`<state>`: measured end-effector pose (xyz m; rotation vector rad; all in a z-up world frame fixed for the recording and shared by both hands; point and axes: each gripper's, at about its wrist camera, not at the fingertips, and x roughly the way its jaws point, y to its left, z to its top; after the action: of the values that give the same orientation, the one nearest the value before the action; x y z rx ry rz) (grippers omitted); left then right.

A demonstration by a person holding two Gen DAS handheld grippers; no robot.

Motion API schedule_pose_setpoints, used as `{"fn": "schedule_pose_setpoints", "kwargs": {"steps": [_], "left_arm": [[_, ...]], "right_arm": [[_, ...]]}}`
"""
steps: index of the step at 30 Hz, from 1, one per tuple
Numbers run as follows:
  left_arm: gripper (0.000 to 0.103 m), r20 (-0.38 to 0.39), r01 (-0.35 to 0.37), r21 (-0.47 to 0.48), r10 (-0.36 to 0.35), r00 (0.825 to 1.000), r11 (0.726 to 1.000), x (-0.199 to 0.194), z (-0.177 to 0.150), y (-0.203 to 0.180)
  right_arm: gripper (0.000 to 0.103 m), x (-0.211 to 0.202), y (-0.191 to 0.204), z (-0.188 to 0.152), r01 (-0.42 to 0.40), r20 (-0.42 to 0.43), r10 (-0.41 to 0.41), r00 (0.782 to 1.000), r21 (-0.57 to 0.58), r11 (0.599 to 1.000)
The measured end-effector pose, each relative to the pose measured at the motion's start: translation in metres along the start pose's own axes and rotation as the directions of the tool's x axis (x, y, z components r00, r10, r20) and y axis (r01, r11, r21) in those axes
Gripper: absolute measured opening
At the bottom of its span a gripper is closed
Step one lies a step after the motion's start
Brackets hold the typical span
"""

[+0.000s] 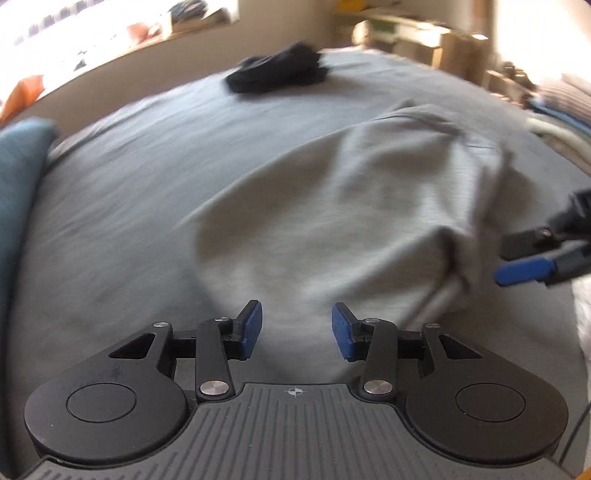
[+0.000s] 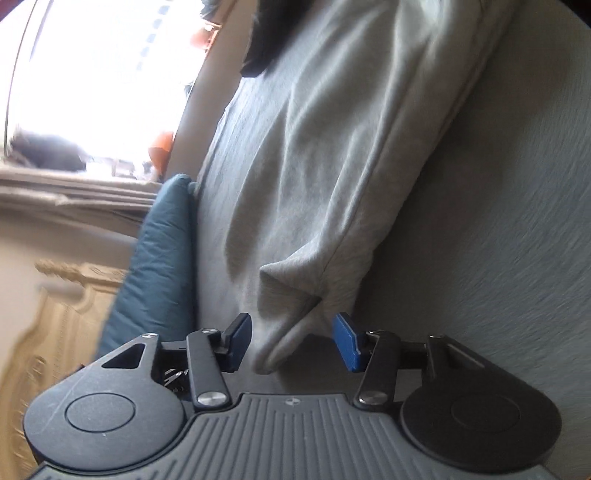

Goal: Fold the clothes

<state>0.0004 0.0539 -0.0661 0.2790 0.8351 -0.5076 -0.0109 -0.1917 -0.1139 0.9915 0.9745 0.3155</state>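
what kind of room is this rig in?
Likely a bedroom. The work surface is a bed with a grey fitted sheet, a teal pillow at its edge, and a bright window with a cluttered sill behind. A light grey garment lies on it.

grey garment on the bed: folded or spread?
Partly folded, not neat. The light grey garment lies rumpled on the bed sheet, one edge doubled over near the open right gripper.

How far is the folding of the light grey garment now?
Done: little; the light grey garment lies rumpled on the bed. In hand: nothing; left gripper and right gripper are open, a corner lying between the right fingers. Left: all folds, plus the dark garment.
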Motion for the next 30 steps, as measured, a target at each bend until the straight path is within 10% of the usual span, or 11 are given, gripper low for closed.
{"fn": "schedule_pose_setpoints", "kwargs": {"steps": [6, 16, 26, 30], "left_arm": [[0.042, 0.047, 0.028, 0.174, -0.037, 0.998, 0.984, 0.032, 0.000, -0.047], [0.044, 0.082, 0.006, 0.355, -0.038, 0.996, 0.935, 0.024, -0.018, -0.068], [0.047, 0.069, 0.096, 0.208, -0.113, 0.991, 0.973, 0.044, -0.009, -0.063], [0.029, 0.108, 0.138, 0.112, -0.150, 0.983, 0.984, 0.038, -0.002, -0.049]], "right_arm": [[0.041, -0.050, 0.006, -0.019, 0.160, 0.098, -0.139, 0.985, -0.253, 0.954], [0.036, -0.019, 0.041, -0.030, 0.300, 0.156, -0.256, 0.954, -0.497, 0.814], [0.028, -0.030, 0.026, -0.033, 0.328, 0.163, -0.284, 0.945, -0.453, 0.829], [0.021, -0.042, 0.021, -0.035, 0.324, 0.177, -0.273, 0.946, -0.447, 0.834]]}}
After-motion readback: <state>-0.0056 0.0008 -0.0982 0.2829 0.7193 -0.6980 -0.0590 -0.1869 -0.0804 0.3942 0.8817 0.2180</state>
